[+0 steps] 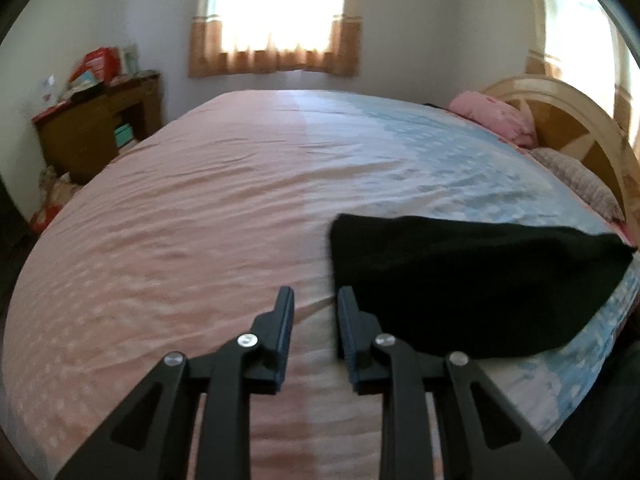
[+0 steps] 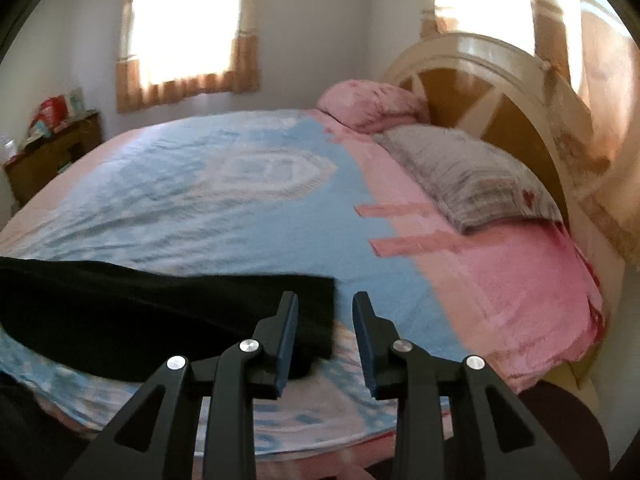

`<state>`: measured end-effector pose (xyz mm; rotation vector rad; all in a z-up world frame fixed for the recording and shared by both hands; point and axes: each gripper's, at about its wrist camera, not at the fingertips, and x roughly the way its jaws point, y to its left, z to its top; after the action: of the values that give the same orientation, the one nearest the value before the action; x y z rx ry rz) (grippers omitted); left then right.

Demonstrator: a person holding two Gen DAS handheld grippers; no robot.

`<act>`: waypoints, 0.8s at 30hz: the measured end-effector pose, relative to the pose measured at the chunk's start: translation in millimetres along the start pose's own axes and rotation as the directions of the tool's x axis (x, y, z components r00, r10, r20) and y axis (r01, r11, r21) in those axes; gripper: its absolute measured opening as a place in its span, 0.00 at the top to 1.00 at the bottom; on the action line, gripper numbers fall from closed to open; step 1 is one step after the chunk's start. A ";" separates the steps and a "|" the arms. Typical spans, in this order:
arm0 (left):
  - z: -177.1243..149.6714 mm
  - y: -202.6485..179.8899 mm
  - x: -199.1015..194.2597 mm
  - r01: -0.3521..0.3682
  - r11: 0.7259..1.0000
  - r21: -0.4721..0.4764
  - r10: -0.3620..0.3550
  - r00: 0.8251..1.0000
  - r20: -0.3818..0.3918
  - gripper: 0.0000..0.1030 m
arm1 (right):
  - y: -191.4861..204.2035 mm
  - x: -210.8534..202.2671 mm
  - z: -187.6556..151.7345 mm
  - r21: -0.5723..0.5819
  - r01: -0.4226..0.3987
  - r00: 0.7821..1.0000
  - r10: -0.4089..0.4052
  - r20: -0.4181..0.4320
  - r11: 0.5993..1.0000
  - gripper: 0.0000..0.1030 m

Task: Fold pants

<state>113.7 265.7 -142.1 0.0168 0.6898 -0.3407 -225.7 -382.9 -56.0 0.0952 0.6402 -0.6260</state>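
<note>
The left tool (image 1: 314, 300) stands over the pink part of the bed (image 1: 180, 208), its jaws parted with only bare sheet showing in the gap; nothing is held. In the left wrist view the pants (image 1: 472, 284), a flat black mass already folded into a compact slab, lie immediately to the right of this tool, their left edge running just beside the right finger (image 1: 348, 312); whether cloth and finger touch cannot be told through the blur. The slab's long axis runs across the bed, left to right, from that edge toward the headboard (image 1: 560, 120) side, and it sits near the bed's near border on the blue-patterned area. In the right wrist view the same pants (image 2: 160, 312) lie to the left of the right tool (image 2: 325, 304), their right-hand end reaching behind its left finger (image 2: 288, 320), while the gap between the jaws shows blue sheet only. The right tool is likewise parted and empty. Judgement: the garment lies between the two tools, one at each short end, neither clearly nearer. Any further fold would turn on bringing one short end across the long axis toward the other, each tool closing inward on its own end.
</note>
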 end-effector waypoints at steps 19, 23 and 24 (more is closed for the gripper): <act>34.0 -49.5 9.4 0.035 0.999 0.019 -0.035 0.999 0.010 0.52 | 371.6 93.0 20.0 -0.480 -0.599 0.799 0.523 -0.297 0.641 0.55; 25.2 -56.4 17.1 0.031 0.996 0.079 -0.030 0.999 -0.015 0.50 | 394.4 115.0 5.7 -0.495 -0.639 0.769 0.506 -0.392 0.589 0.55; 22.9 -55.4 18.3 0.039 0.996 0.076 -0.037 0.999 -0.019 0.50 | 393.5 119.8 3.9 -0.485 -0.647 0.762 0.506 -0.404 0.588 0.55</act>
<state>123.6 204.9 -130.5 0.0794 0.6945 -0.4039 76.9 -126.0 -164.1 -0.2266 0.9502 0.2692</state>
